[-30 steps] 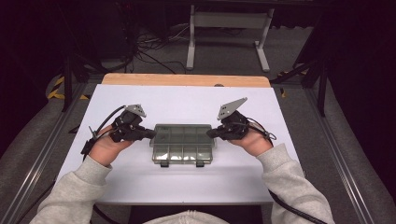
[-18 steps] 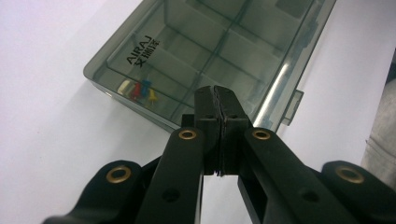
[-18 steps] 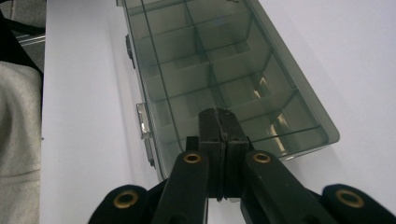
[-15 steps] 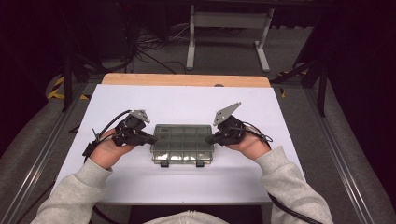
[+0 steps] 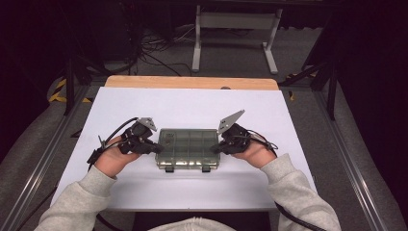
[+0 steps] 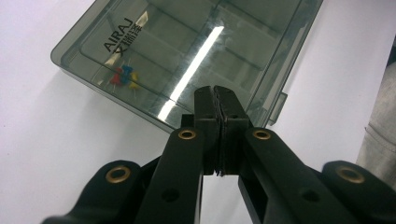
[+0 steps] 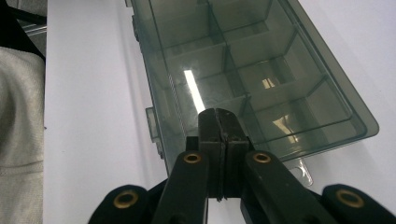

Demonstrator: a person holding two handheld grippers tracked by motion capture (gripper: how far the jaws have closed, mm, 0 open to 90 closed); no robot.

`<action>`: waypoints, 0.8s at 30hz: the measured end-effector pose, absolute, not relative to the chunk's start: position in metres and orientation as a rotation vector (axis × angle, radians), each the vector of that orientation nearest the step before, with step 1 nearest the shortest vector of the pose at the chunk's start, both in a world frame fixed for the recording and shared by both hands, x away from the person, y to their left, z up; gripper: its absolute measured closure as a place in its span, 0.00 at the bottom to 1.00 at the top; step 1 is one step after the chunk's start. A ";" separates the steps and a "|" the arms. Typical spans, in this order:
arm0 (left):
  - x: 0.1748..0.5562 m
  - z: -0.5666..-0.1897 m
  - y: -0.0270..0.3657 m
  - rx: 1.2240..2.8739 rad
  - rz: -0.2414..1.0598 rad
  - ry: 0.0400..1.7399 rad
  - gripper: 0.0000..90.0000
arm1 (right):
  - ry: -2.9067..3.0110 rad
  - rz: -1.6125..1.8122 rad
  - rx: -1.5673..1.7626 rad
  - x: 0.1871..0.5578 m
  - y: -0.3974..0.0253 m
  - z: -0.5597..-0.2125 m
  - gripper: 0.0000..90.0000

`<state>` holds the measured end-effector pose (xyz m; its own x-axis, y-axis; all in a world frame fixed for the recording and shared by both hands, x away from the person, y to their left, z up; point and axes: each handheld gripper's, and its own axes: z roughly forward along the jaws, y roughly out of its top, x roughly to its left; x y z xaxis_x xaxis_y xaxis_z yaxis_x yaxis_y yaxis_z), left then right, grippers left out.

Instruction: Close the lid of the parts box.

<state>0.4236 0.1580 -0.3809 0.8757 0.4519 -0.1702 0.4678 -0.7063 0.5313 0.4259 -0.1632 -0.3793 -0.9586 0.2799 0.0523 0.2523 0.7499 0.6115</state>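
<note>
Two clenched grippers, left [image 6: 217, 100] and right [image 7: 218, 122], flanking closed smoky compartment box [image 5: 187, 147]; coloured pushpins [image 6: 122, 77] in one corner cell.

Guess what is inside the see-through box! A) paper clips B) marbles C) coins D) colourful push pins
D: in the left gripper view, red, blue and yellow push pins lie in one compartment of the closed box, near its printed lettering.
</note>
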 end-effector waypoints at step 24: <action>0.422 -0.390 0.152 2.499 -0.061 0.652 0.98 | 2.926 0.977 0.444 0.423 -0.158 -0.390 1.00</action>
<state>0.4223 0.1525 -0.3904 0.8812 0.4389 -0.1758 0.4638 -0.7303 0.5015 0.4228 -0.1580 -0.3901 -0.9592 0.2750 0.0661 0.2596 0.7629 0.5921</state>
